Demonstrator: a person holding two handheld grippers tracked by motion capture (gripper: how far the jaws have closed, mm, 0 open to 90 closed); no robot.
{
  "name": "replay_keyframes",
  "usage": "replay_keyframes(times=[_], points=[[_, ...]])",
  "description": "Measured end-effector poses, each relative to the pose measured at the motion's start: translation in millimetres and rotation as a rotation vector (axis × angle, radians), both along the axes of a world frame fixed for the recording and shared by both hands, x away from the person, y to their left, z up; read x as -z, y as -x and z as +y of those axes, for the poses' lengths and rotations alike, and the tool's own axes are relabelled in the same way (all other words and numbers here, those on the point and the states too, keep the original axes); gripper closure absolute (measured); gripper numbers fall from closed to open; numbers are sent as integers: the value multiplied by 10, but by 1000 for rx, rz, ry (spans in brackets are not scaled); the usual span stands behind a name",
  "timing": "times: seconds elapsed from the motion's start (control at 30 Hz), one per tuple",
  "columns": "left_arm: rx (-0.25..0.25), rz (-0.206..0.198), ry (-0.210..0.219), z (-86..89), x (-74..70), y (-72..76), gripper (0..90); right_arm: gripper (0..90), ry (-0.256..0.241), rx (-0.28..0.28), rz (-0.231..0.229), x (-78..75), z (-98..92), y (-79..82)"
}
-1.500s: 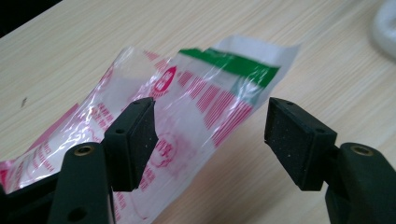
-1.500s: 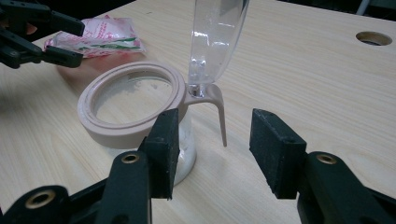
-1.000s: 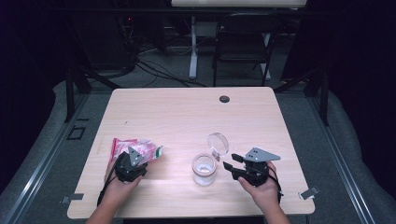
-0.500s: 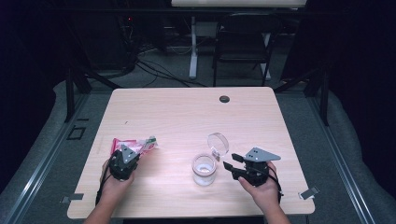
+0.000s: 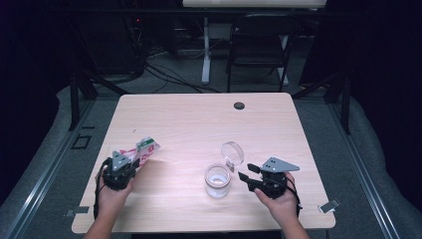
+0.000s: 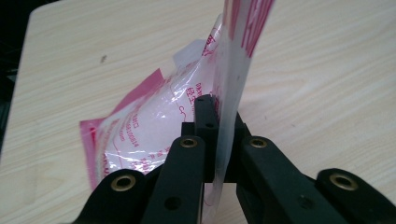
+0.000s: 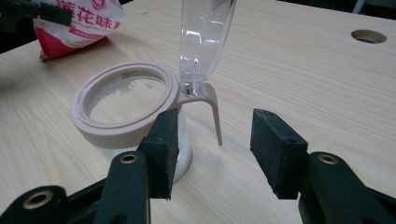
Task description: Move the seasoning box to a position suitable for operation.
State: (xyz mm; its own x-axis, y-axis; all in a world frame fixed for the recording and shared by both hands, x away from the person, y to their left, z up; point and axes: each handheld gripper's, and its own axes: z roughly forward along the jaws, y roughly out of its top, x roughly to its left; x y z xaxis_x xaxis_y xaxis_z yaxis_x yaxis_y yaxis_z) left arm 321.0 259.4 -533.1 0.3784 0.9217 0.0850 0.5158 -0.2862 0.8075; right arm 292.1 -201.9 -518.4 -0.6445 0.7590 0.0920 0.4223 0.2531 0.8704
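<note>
Plastic bag (image 6: 154, 126) first: it is pink and clear with red writing, and it sits near the left front corner of the bench (image 5: 199, 119). The left hand-held gripper (image 6: 215, 119) pinches a thin edge of the bag between its black jaws, which are squeezed tight together on it. One end of the bag is lifted up, and the other end lies on the wood.

From above, the left hand-held gripper (image 5: 125, 162) is beside the bag (image 5: 142, 149), with a hand (image 5: 112, 191) holding it from behind.

A small clear jar (image 7: 128, 105) with a tan ring on top stands near the front middle of the bench. Its clear lid (image 7: 203, 37) is flipped open and stands straight up on a hinge at the back. White stuff shows inside the jar.

The right hand-held gripper (image 7: 215, 144) is just beside the jar. Its jaws are spread wide and hold nothing. One jaw is close to the jar's side. I cannot tell if it touches.
</note>
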Motion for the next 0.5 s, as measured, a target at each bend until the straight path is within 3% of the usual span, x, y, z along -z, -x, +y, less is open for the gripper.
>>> replay_keyframes(times=[0.13,0.5], points=[[-40,-41,63,156,-130,39,900,517,-3,8,-7,-2,-10,0],[-88,-80,84,396,-405,-7,900,520,-25,19,-10,-5,-22,1]])
